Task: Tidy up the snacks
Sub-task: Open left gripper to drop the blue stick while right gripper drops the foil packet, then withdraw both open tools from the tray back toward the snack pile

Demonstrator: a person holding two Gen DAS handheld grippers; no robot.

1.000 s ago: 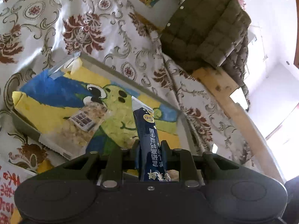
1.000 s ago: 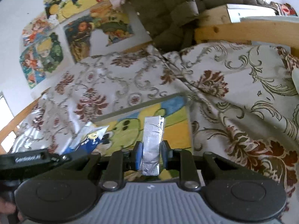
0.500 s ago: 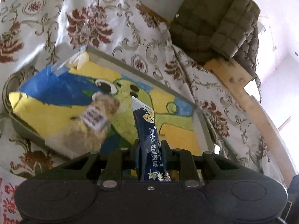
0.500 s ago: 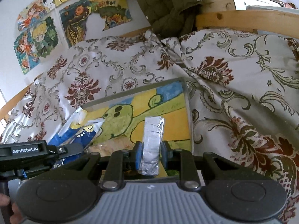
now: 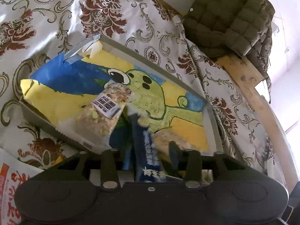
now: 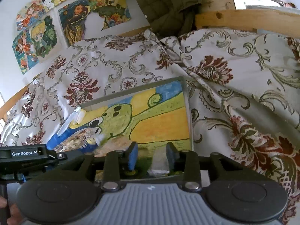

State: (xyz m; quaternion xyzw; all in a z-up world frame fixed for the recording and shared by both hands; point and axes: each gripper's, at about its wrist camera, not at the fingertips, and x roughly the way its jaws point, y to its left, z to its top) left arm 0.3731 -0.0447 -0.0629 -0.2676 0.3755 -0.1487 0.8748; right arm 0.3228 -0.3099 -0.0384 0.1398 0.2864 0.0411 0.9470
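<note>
Lettering first: "GenRobot.AI" in white on the black body of my left gripper [image 6: 35, 153], readable from the right wrist camera. A clear plastic bag of pale puffed snack [image 5: 102, 116] carries a white label with black Chinese characters and a barcode; I can't read the characters at this blur. The dark blue foil snack stick [image 5: 148, 146] has white Chinese print down its length, also too smeared to read. A white bag with red Chinese characters [image 5: 11, 185] sits at the lower left edge on the bedspread, only partly in view.

Left gripper [image 5: 149, 155]: jaws opening. Blue stick stands between the fingers [image 5: 173, 154], pads no longer pressing it, and it leans over the tray.

Right gripper [image 6: 151, 155]: jaws opening too. Silver foil packet [image 6: 159, 161] sits low in the gap, close against the right finger, clear of the blue-padded left one; whether it touches the right pad I can't tell.

Both packets are over the near end of the shallow grey-rimmed tray [image 5: 212, 120], whose floor is a painted green cartoon creature on yellow and blue. Clear bag lies inside it, left of the blue stick. A second pale snack pack [image 5: 161, 142] lies just right of the stick.

Tray rests on a cream floral bedspread [image 6: 234, 78]. Cartoon paintings [image 6: 35, 35] on the wall have no legible text.
</note>
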